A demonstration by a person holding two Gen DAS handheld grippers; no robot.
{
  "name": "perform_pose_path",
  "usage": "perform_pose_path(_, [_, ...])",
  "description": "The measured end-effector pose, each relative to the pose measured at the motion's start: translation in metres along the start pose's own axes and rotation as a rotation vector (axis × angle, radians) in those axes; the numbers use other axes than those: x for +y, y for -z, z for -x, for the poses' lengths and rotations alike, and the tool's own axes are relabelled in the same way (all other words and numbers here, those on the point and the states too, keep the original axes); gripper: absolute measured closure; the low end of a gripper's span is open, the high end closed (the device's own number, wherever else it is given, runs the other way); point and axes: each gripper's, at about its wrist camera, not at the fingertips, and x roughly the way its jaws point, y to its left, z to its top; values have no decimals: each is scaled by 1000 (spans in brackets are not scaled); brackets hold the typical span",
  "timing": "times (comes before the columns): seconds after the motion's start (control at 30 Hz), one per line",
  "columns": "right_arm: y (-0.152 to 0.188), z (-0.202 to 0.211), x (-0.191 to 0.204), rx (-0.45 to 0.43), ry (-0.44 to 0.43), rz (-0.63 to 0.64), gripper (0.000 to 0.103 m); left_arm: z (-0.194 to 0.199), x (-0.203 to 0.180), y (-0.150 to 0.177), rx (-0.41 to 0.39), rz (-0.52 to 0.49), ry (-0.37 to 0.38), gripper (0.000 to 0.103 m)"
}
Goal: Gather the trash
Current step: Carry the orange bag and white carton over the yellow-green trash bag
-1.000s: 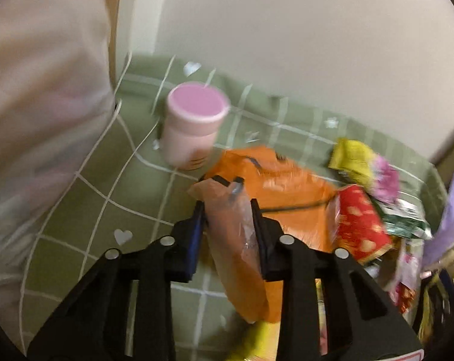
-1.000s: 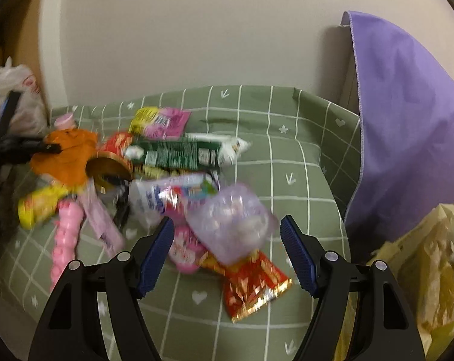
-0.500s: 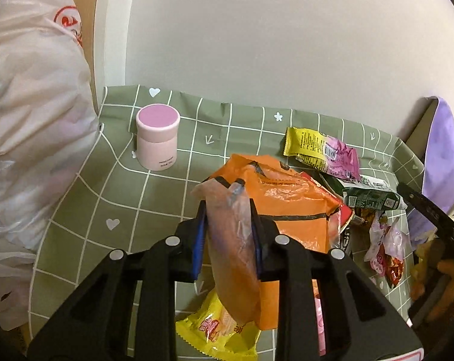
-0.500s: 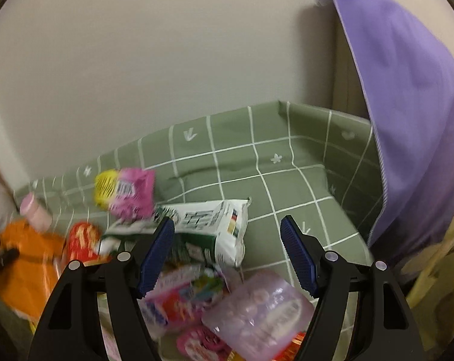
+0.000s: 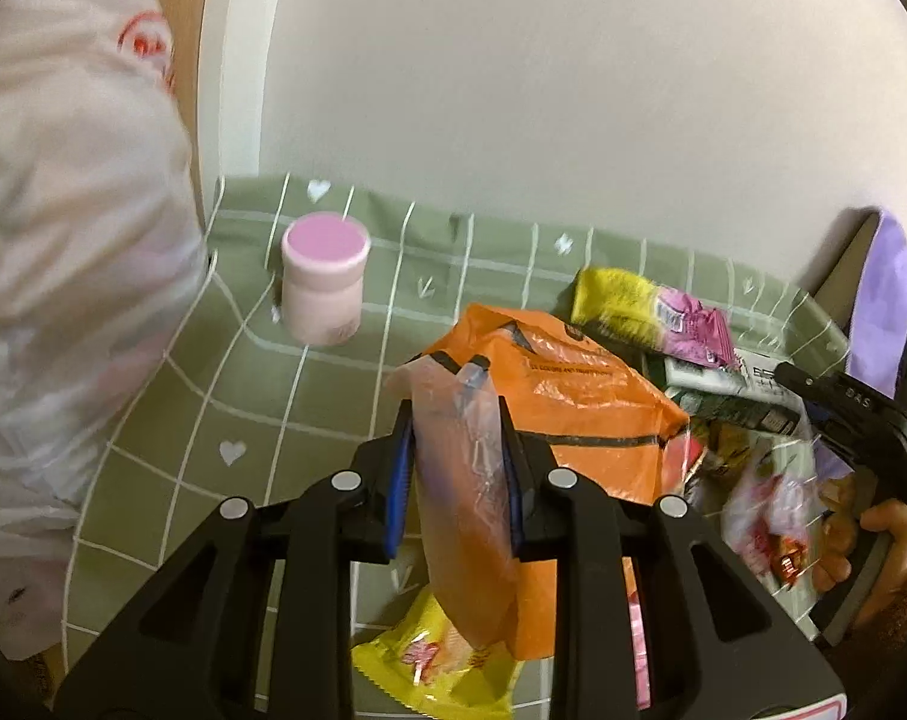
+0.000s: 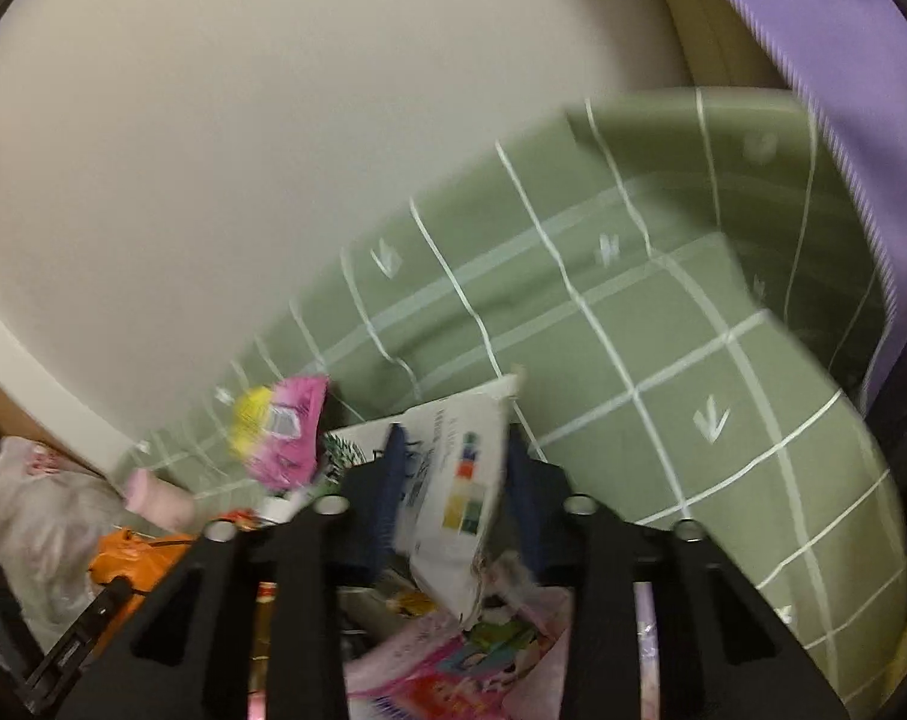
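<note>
My left gripper [image 5: 456, 414] is shut on the edge of an orange plastic bag [image 5: 579, 414] and holds it up above the green checked tablecloth [image 5: 171, 420]. My right gripper [image 6: 453, 462] is shut on a white and green wrapper [image 6: 459, 480], which hangs between the fingers. The right gripper also shows at the right of the left wrist view [image 5: 849, 420]. A heap of snack wrappers lies under both: a yellow and pink one [image 5: 651, 312] [image 6: 279, 426], a yellow one [image 5: 441, 666], a pink printed one [image 6: 447, 672].
A pink lidded jar [image 5: 324, 276] stands at the back left of the table. A white plastic bag [image 5: 63, 276] bulges at the left. A purple cloth [image 6: 813, 60] hangs at the right. The wall is close behind the table.
My right gripper has gone down and forward into the heap and shut on the white and green wrapper. My left gripper has kept the orange bag and drawn back a little.
</note>
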Motion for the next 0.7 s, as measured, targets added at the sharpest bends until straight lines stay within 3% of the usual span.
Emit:
perform_pose_path(0.27, [-21,79,48,-115,68,284,81,42,-29,-36,-119,-61,47,80])
perform_pose_path(0.47, [-28,132,43,-183,127,321,81,65,-61,-52,-173,-136,99,80])
perform_pose_path(0.7, [-34,222,26,-311,215,347,81,80,-117,-63,-189,-223,236,80])
